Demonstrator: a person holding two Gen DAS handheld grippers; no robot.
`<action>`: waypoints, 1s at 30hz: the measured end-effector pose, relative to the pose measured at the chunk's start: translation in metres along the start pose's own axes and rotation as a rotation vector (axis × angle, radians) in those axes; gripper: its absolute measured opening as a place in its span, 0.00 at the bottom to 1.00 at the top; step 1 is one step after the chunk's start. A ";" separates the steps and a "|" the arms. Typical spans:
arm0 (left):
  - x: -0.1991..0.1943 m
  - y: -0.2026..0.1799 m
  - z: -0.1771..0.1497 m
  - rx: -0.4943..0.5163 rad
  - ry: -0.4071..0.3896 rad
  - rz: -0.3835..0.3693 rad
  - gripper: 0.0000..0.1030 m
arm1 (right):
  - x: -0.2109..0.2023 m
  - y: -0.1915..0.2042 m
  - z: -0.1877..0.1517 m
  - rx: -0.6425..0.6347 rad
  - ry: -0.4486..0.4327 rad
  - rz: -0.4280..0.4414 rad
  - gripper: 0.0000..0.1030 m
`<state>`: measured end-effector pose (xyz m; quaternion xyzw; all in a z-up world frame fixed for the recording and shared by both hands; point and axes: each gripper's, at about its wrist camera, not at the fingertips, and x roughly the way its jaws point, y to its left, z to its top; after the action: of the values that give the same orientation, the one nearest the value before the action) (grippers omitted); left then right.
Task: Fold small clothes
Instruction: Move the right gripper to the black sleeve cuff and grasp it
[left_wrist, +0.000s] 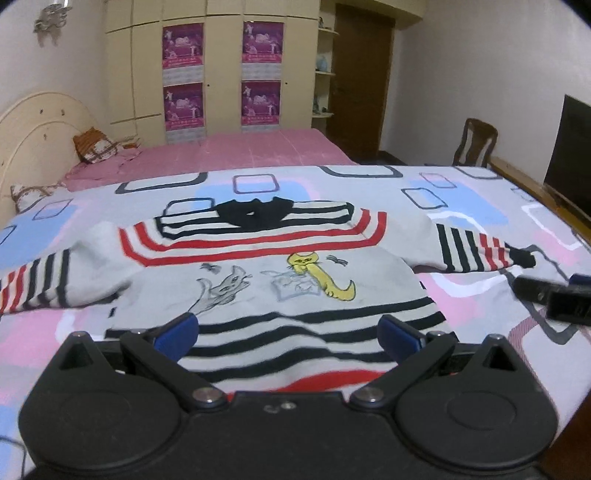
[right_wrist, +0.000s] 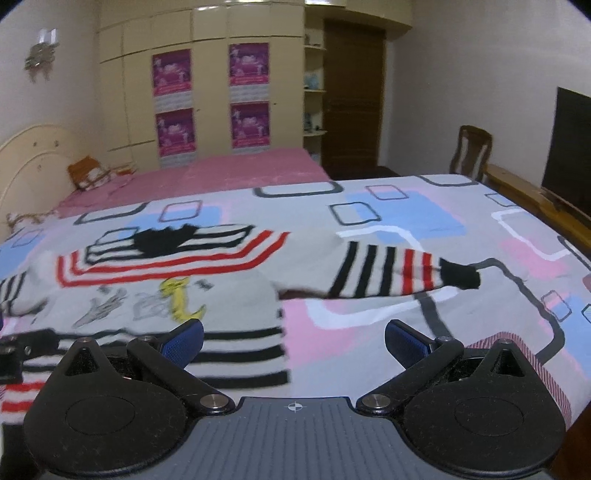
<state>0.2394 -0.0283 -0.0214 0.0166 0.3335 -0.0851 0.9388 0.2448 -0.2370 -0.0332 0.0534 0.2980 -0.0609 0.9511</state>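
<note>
The striped sweater (left_wrist: 258, 266) lies flat on the bed cover (left_wrist: 461, 192), sleeves stretched left and right. The left gripper (left_wrist: 288, 332) hovers open over its near hem; the right gripper (right_wrist: 294, 341), open too, is nearer the right sleeve (right_wrist: 399, 273).

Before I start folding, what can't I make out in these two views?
- White striped child's sweater: the left sleeve cuff is cut off by the left wrist view's edge; the bottom hem is hidden behind the left gripper.
- Cat drawings: blurred in the right wrist view.
- Right gripper: only partly visible in the left view.
</note>
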 end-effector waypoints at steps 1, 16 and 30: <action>0.006 -0.002 0.002 0.000 0.007 -0.006 1.00 | 0.007 -0.009 0.003 0.016 0.000 -0.005 1.00; 0.133 -0.066 0.054 0.001 0.096 0.028 1.00 | 0.154 -0.190 0.045 0.294 0.001 -0.113 0.98; 0.192 -0.101 0.068 0.045 0.188 0.088 1.00 | 0.214 -0.282 0.005 0.711 0.084 -0.060 0.36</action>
<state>0.4113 -0.1620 -0.0869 0.0604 0.4169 -0.0491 0.9056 0.3806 -0.5341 -0.1707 0.3745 0.2987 -0.1863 0.8578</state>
